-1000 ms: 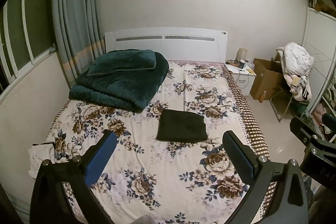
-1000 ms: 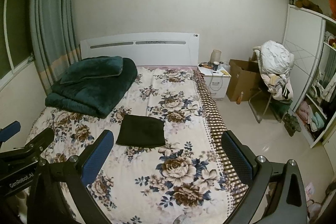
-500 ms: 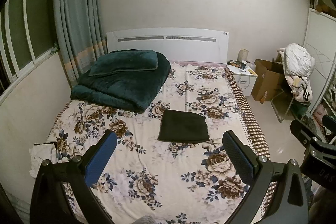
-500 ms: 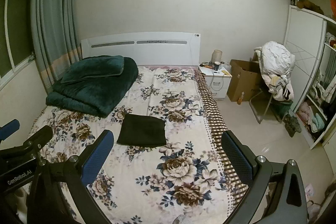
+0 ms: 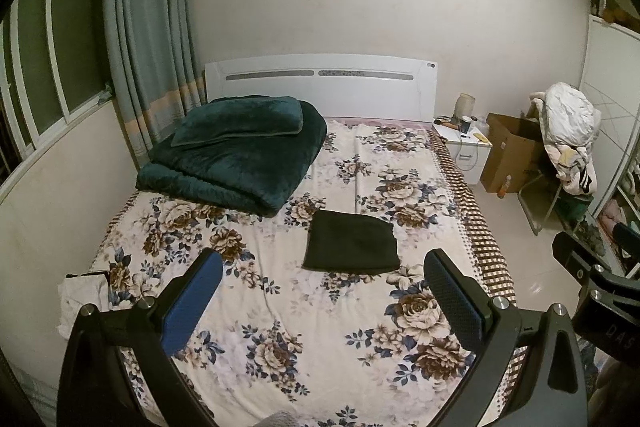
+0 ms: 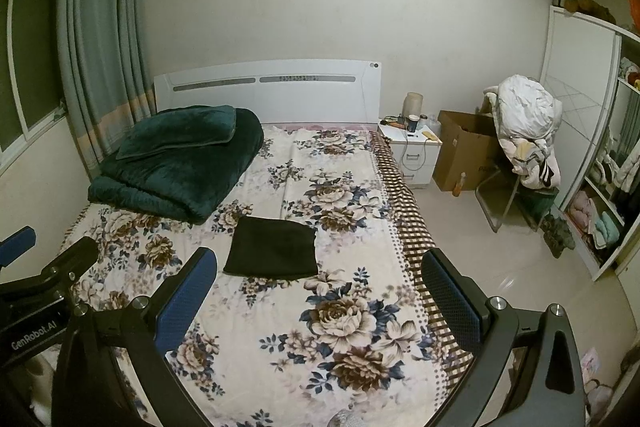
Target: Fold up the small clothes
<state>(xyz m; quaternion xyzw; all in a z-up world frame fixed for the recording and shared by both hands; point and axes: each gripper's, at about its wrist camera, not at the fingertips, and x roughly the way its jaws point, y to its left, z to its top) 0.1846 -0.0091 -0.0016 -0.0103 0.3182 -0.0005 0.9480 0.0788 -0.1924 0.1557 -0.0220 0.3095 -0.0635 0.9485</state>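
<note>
A small dark garment (image 5: 351, 245), folded into a flat rectangle, lies in the middle of the floral bed sheet (image 5: 280, 307); it also shows in the right wrist view (image 6: 273, 248). My left gripper (image 5: 324, 291) is open and empty, held high above the foot of the bed, well short of the garment. My right gripper (image 6: 320, 287) is open and empty too, beside the left one, which shows at the left edge (image 6: 44, 279). A white cloth (image 5: 82, 299) lies at the bed's left edge.
A folded dark green blanket with a pillow (image 5: 236, 155) fills the bed's far left. A white headboard (image 5: 320, 87) stands behind. Right of the bed are a nightstand (image 6: 412, 151), a cardboard box (image 6: 464, 151), a chair piled with clothes (image 6: 524, 131) and an open wardrobe (image 6: 600, 187).
Both grippers have drifted slightly back and up, so the bed sits a little lower and smaller in view. The garment has not moved. Both grippers stay open.
</note>
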